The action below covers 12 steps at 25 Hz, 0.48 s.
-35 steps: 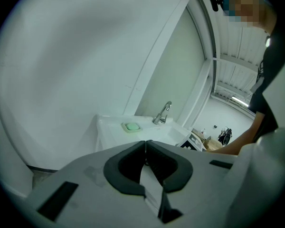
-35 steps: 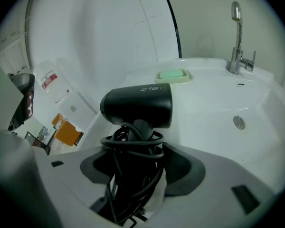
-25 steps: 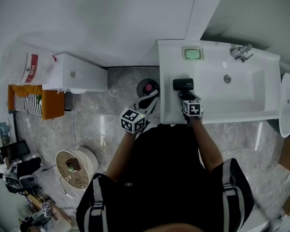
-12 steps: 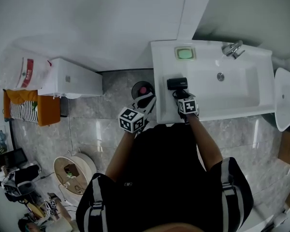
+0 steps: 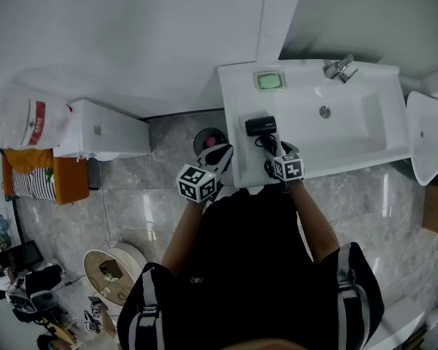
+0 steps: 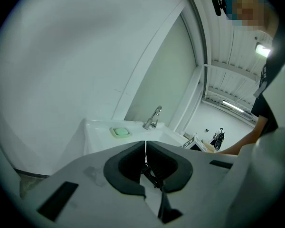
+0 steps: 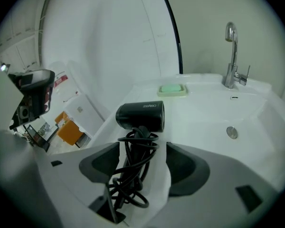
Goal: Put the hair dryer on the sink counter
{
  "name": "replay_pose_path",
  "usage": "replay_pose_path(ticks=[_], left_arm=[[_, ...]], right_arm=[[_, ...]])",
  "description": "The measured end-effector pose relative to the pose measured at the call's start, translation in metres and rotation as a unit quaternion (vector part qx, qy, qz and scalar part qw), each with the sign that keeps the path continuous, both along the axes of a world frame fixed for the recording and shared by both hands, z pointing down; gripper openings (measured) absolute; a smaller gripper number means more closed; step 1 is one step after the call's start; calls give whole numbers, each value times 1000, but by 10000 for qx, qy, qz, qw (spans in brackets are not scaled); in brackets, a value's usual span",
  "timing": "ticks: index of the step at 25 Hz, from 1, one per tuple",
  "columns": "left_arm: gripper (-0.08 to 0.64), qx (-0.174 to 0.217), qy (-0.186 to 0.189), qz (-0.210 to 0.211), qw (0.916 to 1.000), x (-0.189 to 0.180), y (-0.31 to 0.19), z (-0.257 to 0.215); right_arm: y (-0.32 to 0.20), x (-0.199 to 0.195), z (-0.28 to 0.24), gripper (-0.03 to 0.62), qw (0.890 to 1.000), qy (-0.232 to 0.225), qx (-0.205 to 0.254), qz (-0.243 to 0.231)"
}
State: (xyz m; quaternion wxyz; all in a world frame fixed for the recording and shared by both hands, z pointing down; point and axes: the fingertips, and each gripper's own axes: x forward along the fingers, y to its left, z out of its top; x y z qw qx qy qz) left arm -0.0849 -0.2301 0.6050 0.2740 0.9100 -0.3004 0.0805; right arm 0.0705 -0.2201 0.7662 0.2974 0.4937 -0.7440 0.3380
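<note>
The hair dryer (image 7: 140, 116) lies on the sink surface (image 5: 236, 100) left of the basin (image 5: 350, 133), its cord-wrapped handle (image 7: 133, 151) between the jaws of the right claw (image 7: 142, 163), which have just been opening wide to release it, while the left claw (image 6: 146, 148) hangs closed and empty.

place: bathroom | evidence: white sink counter (image 5: 232, 115), faucet (image 5: 339, 68), soap dish (image 5: 269, 81), grey tiled floor (image 5: 142, 195)

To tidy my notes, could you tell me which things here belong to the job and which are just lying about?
Job: hair dryer; sink counter it lies on; right claw, jaws just opening, the dryer's handle between them.
Lying about: soap dish; faucet; left claw, shut, empty.
</note>
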Motion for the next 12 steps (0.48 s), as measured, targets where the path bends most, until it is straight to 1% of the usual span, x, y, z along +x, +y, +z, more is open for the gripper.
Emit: replay_pose_path(ticks=[3,5,7,9,12], left_arm=[[20,-3,89,83,9999,7,-1,0],[20,7,105,175,9998,10,-2,1],[20,18,77,291,9995,16,0,4],[20,26,52,364,9993,21,1,6],[20,22,109,428,9990,30,3,4]], right_arm=[[1,8,-25,345,9989,55,450,100],[0,11,-45,321,9961,55,864,166],[4,13,-61,300,9929,-3,1178,146],[11,11,-73,249,9906,-121,1365,4],[24,9,-86,177,9883,-313,1484,-167]])
